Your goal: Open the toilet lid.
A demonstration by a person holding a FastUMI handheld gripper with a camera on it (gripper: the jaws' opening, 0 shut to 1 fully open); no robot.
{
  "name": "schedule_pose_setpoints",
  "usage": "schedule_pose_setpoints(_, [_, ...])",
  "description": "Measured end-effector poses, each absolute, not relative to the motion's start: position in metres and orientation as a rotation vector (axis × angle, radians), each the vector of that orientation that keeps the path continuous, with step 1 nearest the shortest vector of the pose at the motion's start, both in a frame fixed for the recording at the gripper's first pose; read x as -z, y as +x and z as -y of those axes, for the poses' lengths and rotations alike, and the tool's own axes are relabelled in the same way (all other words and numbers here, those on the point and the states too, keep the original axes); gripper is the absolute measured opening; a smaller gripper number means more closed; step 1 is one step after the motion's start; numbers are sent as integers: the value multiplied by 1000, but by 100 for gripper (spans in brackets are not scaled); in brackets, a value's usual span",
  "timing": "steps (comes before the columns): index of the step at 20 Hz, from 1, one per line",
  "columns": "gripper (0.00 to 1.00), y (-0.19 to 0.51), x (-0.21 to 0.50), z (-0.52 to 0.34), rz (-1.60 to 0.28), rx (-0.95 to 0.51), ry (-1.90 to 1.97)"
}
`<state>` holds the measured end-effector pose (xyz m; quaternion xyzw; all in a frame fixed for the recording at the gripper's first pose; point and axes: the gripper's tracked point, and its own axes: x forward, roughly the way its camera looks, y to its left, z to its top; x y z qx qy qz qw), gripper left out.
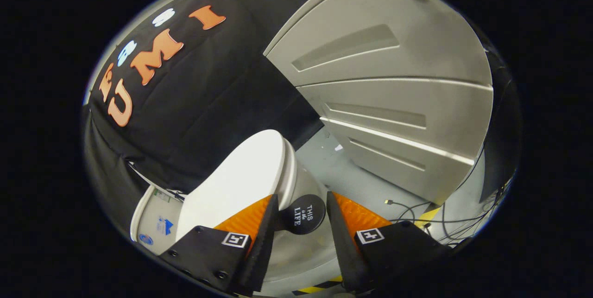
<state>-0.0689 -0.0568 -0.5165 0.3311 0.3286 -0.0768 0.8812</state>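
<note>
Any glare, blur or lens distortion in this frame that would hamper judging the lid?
Gripper view: strong fisheye bowing on the grey panelled wall; white toilet lid nearly blown out, edge still readable; round black handle sharp between the open gripper fingers; no motion blur.

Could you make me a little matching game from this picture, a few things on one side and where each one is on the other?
Things:
1. toilet lid
2. round black tag
3. cables
4. grey panelled door

Places:
A. on the floor beyond the fingers
B. between the open fingers of the gripper
C. standing past the toilet
D. just ahead of the fingers, beside the tag

Pairs: 1-D, 2-B, 3-A, 4-C
</note>
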Motion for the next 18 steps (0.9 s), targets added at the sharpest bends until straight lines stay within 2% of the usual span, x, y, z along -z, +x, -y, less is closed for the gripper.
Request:
schedule_pose_setpoints(1, [69, -73, 514, 53, -701, 149, 720])
schedule_pose_setpoints(6, [51, -81, 512, 52, -751, 157, 850])
schedule_pose_setpoints(7, [51, -84, 508, 54, -754, 151, 868])
schedule_pose_setpoints(12, [18, -79, 496, 54, -740, 165, 934])
schedule_pose_setpoints(15, [18, -73, 490, 56, -718, 195, 947])
schedule_pose_setpoints(16, [9, -74, 486, 54, -722, 195, 952])
schedule_pose_setpoints(18, [9, -65, 481, 57, -684, 216, 927])
